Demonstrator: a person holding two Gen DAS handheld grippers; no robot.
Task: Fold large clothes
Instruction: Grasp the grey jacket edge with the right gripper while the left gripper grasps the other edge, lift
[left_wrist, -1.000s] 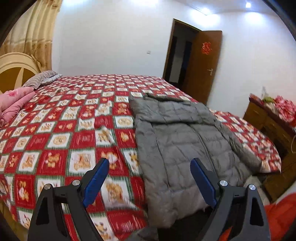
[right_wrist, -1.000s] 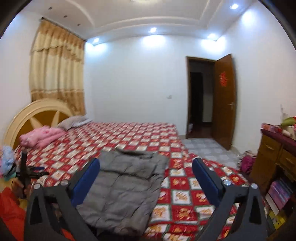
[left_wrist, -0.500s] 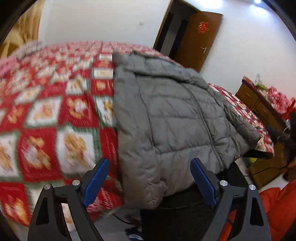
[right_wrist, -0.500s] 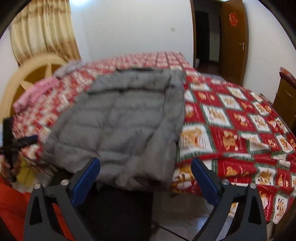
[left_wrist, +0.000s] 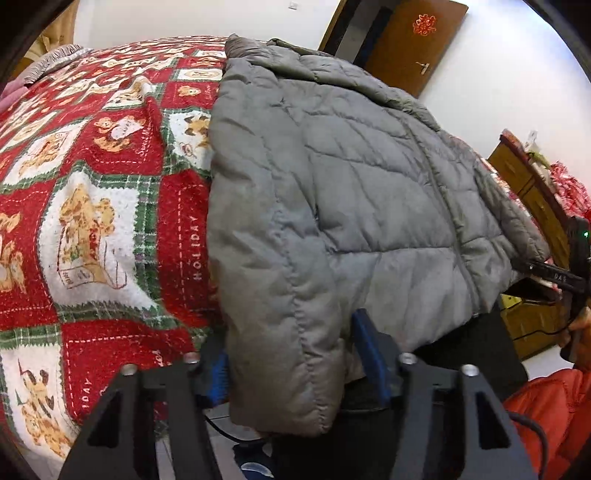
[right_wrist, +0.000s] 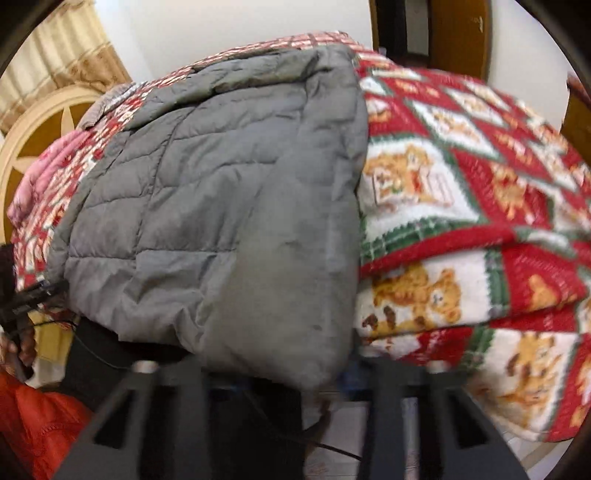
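Note:
A grey quilted puffer jacket (left_wrist: 351, 177) lies spread on the bed, its hem hanging over the near edge. My left gripper (left_wrist: 291, 354) straddles the jacket's left hem corner, with the cloth between its blue pads; the jaws stand narrower than before. My right gripper (right_wrist: 280, 373) is at the jacket's right hem corner (right_wrist: 273, 332); the cloth covers its fingertips, so I cannot see how the jaws stand. The jacket fills the left half of the right wrist view (right_wrist: 221, 192).
The bed has a red, white and green teddy-bear blanket (left_wrist: 92, 206). A wooden dresser (left_wrist: 532, 192) stands at the right. A brown door (left_wrist: 413, 40) is behind. The cream headboard (right_wrist: 33, 140) and a pink quilt (right_wrist: 40, 177) are at the far end.
Both grippers have moved down and forward onto the jacket's hem. The left jaws have narrowed around the left hem corner. The right fingertips are now hidden under the cloth.

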